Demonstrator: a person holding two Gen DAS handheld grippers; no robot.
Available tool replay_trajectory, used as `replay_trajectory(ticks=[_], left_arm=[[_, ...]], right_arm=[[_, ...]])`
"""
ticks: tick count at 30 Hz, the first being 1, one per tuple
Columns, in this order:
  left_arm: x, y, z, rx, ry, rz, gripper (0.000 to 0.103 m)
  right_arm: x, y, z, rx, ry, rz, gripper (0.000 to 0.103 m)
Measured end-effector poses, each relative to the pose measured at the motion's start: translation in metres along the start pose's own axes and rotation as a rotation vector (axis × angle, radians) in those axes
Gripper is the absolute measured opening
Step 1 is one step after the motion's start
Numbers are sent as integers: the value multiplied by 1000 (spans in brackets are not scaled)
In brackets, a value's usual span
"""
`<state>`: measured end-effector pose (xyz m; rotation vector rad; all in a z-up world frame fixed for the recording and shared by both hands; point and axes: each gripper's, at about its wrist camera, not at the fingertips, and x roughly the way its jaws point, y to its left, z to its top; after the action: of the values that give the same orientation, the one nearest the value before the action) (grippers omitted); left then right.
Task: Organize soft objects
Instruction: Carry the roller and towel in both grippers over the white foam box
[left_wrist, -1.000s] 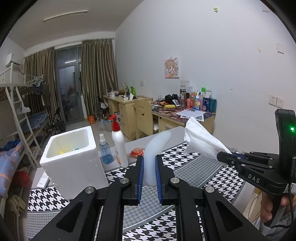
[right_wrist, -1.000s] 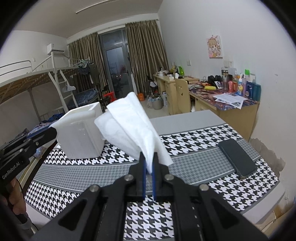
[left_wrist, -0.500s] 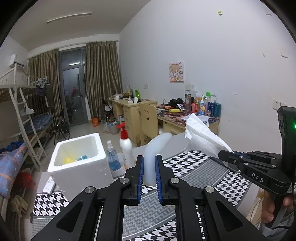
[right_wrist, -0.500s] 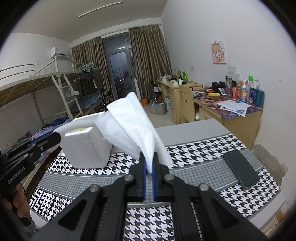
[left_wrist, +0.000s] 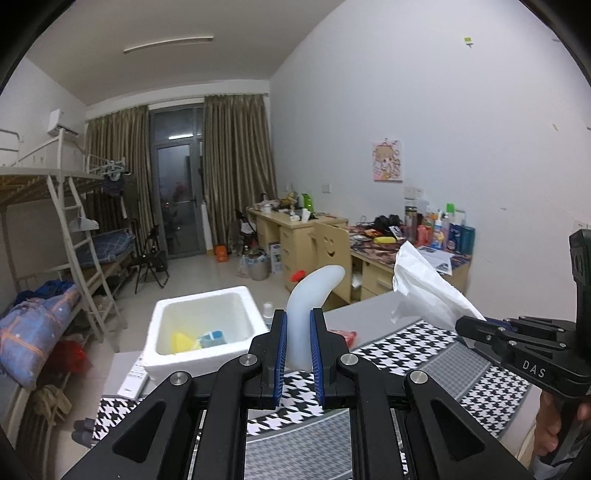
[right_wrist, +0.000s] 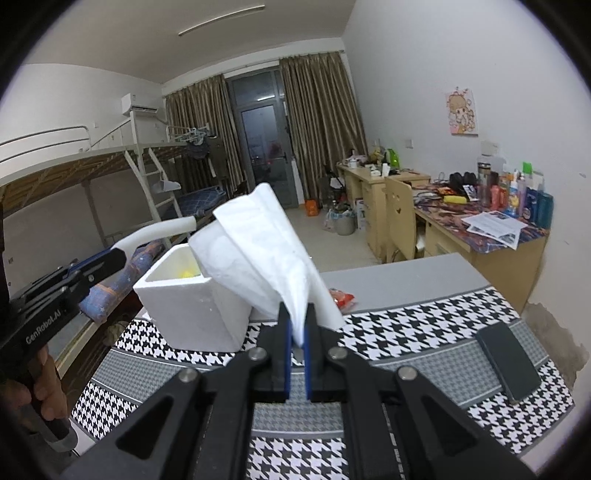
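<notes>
Left gripper (left_wrist: 298, 345) clamped on white bendy tube (left_wrist: 308, 295), which curves up out of jaws. Right gripper (right_wrist: 299, 334) pinched fully on tissue (right_wrist: 266, 254). Both lifted since a second ago; foam box (left_wrist: 207, 325) now sits lower, ahead-left of jaws, interior visible. Probably drop-off next.

Both cameras ride on my grippers, looking slightly down along their fingers across the table (left_wrist: 373, 310) toward the curtained door (right_wrist: 264, 147); both catch the foam box (left_wrist: 207, 332).
</notes>
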<state>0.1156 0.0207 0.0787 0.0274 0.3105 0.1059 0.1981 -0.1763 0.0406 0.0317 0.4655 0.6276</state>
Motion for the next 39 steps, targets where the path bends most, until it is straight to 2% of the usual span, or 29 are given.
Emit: replay_trajectory(ticks=[10, 27, 35, 39], left_arm=[[13, 26, 6, -25, -7, 55, 13], [50, 67, 12, -82, 30, 135, 13], [77, 88, 9, -112, 60, 211, 13], [93, 97, 5, -140, 100, 203, 13]], right_arm=[[27, 23, 15, -32, 11, 42, 7], [80, 61, 50, -76, 59, 96, 7], [107, 78, 60, -98, 88, 76, 7], [118, 84, 62, -98, 99, 69, 7]])
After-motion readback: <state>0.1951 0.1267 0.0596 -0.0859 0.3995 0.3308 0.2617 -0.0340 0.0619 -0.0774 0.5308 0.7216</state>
